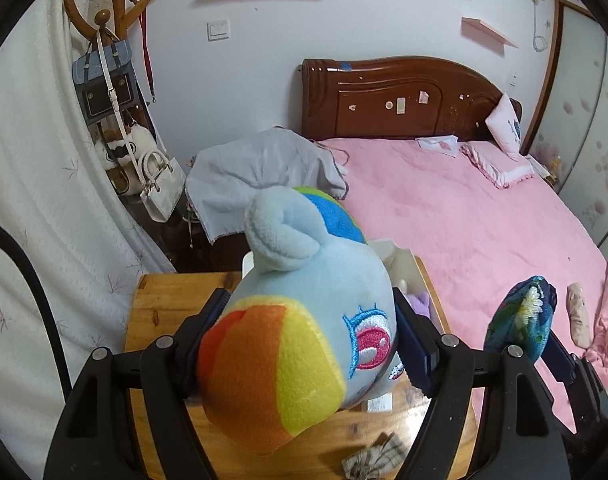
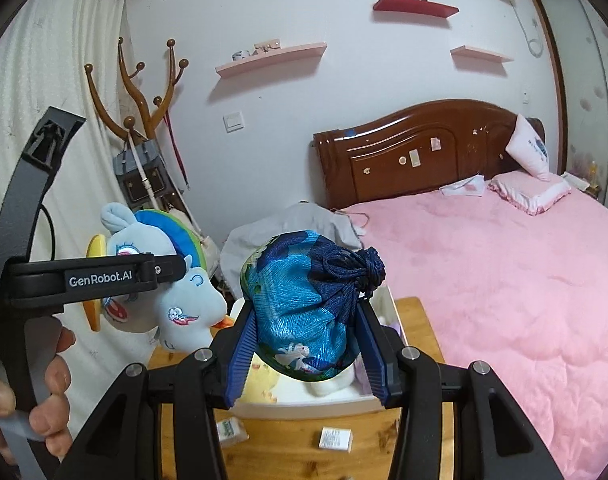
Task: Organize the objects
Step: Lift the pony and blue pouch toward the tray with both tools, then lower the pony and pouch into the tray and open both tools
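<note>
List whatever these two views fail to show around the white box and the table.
- White box contents: right wrist view, mostly hidden by the blue pouch.
- Same box: left wrist view, mostly covered by the plush pony.
- Small packets: print too small to read.
- Checked cloth item on the wooden table: blurred, partly behind the left gripper's frame.

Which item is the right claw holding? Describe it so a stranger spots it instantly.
Start at the pink-quilted bed, then look to the wooden table beside it and its white box. Above that box, the right claw grips a blue drawstring fabric pouch: a knotted cord and white rabbit print distinguish it from the rainbow-maned blue plush pony.
</note>
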Demonstrator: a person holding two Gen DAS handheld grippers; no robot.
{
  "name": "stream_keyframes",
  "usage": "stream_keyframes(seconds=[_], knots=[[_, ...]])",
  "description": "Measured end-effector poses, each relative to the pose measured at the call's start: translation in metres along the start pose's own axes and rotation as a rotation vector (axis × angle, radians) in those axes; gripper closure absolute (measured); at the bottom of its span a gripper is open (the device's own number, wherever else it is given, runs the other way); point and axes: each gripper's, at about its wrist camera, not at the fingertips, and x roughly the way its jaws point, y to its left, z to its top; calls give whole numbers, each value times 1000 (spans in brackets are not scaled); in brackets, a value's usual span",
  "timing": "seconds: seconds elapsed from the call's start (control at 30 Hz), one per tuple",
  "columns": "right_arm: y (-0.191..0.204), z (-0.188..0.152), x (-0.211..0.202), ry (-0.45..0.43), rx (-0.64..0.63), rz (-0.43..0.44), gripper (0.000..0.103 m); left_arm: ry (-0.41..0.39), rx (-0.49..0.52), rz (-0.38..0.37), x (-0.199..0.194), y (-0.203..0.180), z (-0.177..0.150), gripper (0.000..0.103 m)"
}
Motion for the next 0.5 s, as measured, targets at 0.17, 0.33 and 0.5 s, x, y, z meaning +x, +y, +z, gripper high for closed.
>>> stream_keyframes(seconds=[0.17,0.33,0.5], knots=[[3,15,30,24,6,-29,54,10,-12,18,21,-4,12,23],[2,13,69,92,-3,-79,54,46,-9,55,55,-2,10,23],[-2,1,107,190,-11,-96,54,84,0,79,86,-2,3,23]])
